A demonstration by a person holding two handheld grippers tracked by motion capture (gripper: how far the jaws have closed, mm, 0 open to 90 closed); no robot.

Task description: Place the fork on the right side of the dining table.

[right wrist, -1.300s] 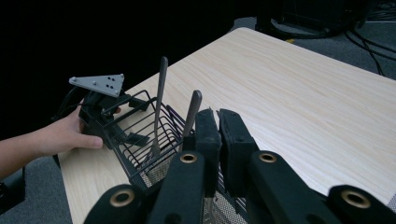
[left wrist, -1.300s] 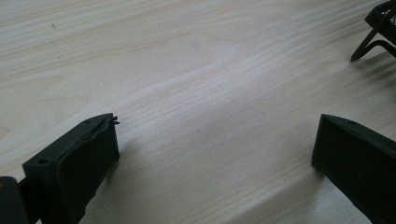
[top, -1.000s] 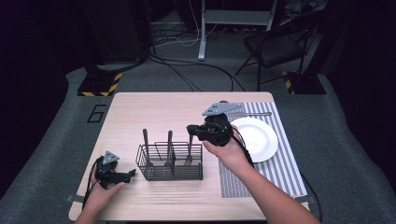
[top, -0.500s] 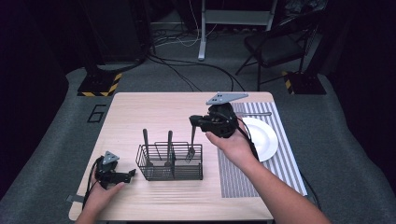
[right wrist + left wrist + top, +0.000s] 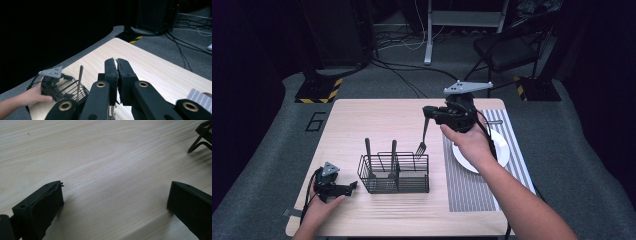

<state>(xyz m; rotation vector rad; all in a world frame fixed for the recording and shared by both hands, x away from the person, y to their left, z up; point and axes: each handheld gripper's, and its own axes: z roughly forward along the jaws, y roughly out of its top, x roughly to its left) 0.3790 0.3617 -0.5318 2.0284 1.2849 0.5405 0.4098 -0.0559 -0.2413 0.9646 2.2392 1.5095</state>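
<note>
While lifted clear above the wire caddy (image 5: 394, 172), hangs from the right gripper (image 5: 428, 111), clenched on its handle: a fork (image 5: 422, 137), long axis near vertical, tines down, just over the caddy's right end. Judged nearer to the plate (image 5: 492, 150) and striped mat (image 5: 472, 185) on the right than anything within the left hand's reach. Rests on the pale wooden table (image 5: 382, 120) beside the caddy, jaws spread and empty: the left gripper (image 5: 353, 186). Beyond, grey carpet, cables, a dark chair.
</note>
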